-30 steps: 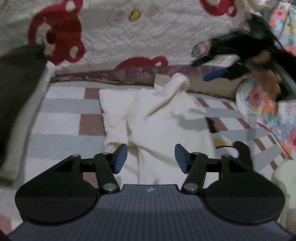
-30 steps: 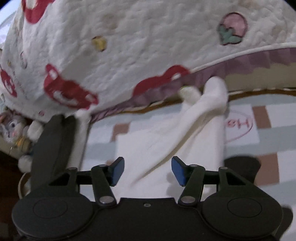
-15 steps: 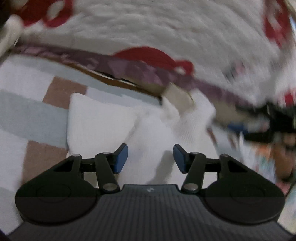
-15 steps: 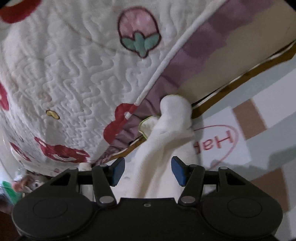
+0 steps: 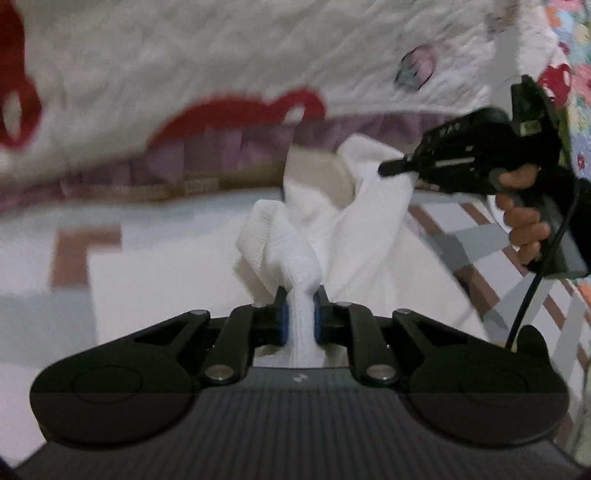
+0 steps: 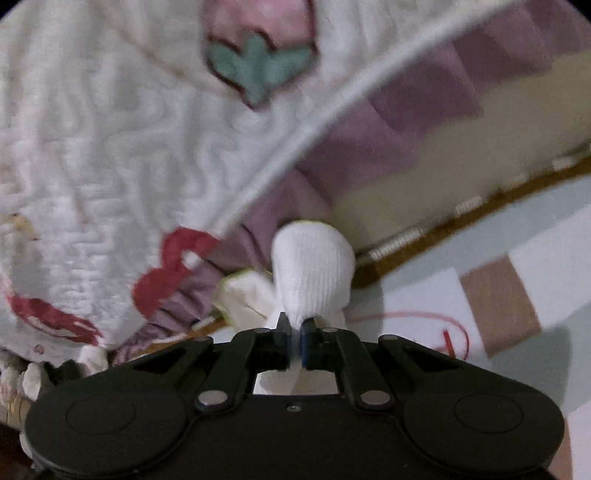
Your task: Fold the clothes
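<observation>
A white knitted garment [image 5: 354, 236] lies bunched on a checked mat [image 5: 44, 310]. My left gripper [image 5: 298, 317] is shut on a ribbed fold of it, which rises in a twisted bundle just ahead of the blue pads. In the left wrist view the right gripper [image 5: 391, 170], held by a hand [image 5: 524, 210], pinches the garment's far upper part. In the right wrist view my right gripper [image 6: 294, 332] is shut on a rounded white ribbed end of the garment [image 6: 314, 269], close to the bed's edge.
A quilted white bedspread [image 6: 110, 147] with red shapes and a strawberry patch [image 6: 258, 55] hangs over a purple frill [image 5: 229, 147] right behind the garment. The mat [image 6: 517, 266] carries brown, grey and white squares and a red printed ring [image 6: 454, 332]. Floral fabric [image 5: 580, 33] sits at the far right.
Both grippers, open half a second ago, have shut on the white garment. They have moved in close to it, and the cloth is now gathered and lifted between them.
</observation>
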`<action>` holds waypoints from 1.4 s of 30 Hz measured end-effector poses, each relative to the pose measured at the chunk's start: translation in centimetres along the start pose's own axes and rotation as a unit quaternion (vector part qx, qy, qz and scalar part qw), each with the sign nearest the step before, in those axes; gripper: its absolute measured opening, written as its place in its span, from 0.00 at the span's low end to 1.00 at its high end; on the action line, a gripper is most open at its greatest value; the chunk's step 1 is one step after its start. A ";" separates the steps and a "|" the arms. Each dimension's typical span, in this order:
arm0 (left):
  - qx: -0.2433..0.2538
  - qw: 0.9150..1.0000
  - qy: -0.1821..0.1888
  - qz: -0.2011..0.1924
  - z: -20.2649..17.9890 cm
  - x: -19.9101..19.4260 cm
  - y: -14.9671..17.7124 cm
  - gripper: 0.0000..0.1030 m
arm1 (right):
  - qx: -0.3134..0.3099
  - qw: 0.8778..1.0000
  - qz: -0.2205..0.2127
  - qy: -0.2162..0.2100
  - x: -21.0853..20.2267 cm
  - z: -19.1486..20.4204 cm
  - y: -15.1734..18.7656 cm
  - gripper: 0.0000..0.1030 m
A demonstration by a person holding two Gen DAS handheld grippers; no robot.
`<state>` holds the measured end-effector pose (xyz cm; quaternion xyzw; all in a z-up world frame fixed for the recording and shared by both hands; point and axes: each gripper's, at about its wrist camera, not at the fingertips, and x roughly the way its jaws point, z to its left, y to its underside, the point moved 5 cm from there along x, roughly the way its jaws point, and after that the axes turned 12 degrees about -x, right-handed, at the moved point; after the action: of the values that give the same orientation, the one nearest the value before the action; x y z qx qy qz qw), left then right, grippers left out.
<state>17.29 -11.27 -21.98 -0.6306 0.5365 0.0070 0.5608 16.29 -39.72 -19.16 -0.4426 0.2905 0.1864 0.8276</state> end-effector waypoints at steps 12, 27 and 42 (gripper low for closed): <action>-0.156 0.983 -0.094 -0.017 9.9 -2.7 0.2 0.13 | -0.109 0.994 0.010 -0.030 1.7 7.9 -2.6 0.25; -0.159 0.979 -0.118 0.045 10.9 -0.2 -0.6 0.33 | -0.147 0.989 0.002 -0.005 -0.9 3.1 0.5 0.48; -0.231 0.972 0.017 0.050 11.7 -2.6 0.0 0.38 | 0.052 0.994 -0.034 -0.095 3.1 0.3 0.5 0.33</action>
<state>23.16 -1.16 -24.79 -0.7157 0.5603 0.1477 0.3899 18.48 -39.03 -21.30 -0.3893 0.2042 0.1841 0.8791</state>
